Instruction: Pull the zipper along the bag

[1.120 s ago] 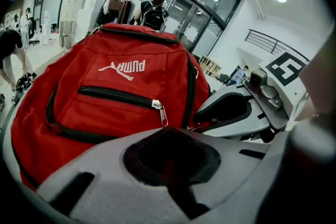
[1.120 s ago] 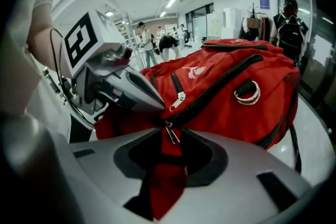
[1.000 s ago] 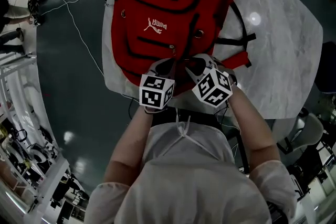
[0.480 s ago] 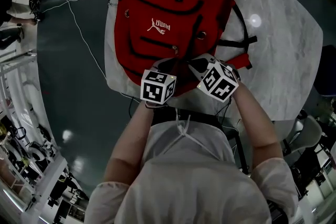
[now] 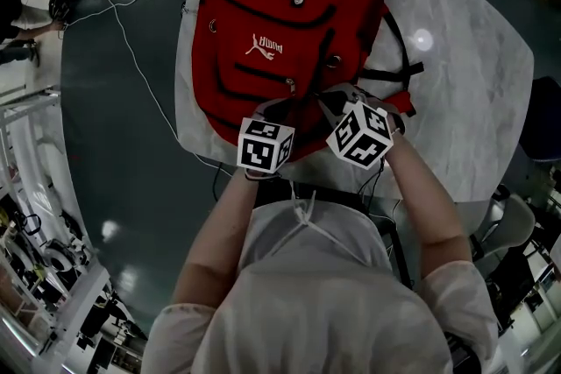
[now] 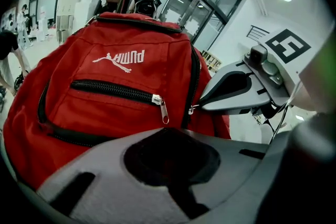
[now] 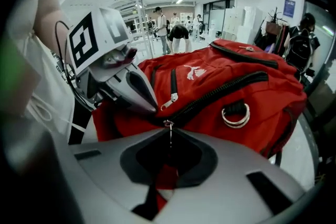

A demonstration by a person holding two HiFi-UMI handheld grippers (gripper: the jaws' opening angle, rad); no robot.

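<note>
Backpack (image 5: 280,22), red, lay on worktop (image 5: 473,83) just ahead of R tongs (image 7: 169,136), which pinched zip pull (image 7: 169,126), ready to draw. L tongs (image 6: 170,134), beside R, sat pressed together at near hem, prob. to steady it; fabric catch unclear.

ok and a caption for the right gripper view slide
Right gripper shut on the small metal zipper pull of the red fabric backpack, with the left gripper close beside it.
</note>
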